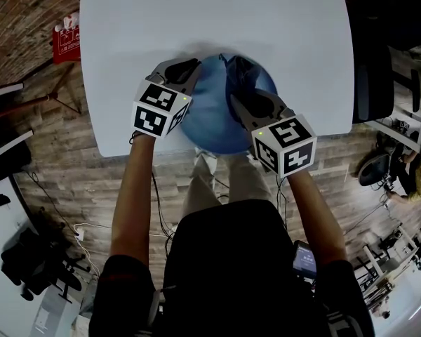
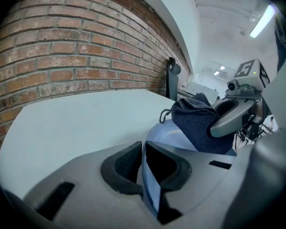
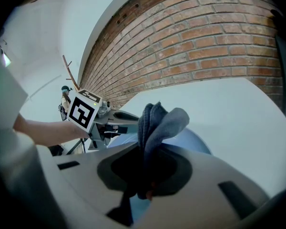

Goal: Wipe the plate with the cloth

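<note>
Head view shows the blue plate (image 1: 214, 130) over the white table's (image 1: 126, 34) near edge, its left rim clamped in the left gripper (image 1: 187, 76). The right gripper (image 1: 244, 90) pinches the cloth (image 1: 240, 69) bunched on the plate.

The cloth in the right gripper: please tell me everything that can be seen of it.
The dark blue-grey cloth looks like soft, fuzzy towelling. It is bunched into thick folds, not spread flat, and a small cord loop hangs from one edge. The right gripper is shut on one end of it, so the folds stick out past the jaws. The cloth sits over the far right part of the round blue plate and seems to press on it, though the contact itself is hidden.
</note>
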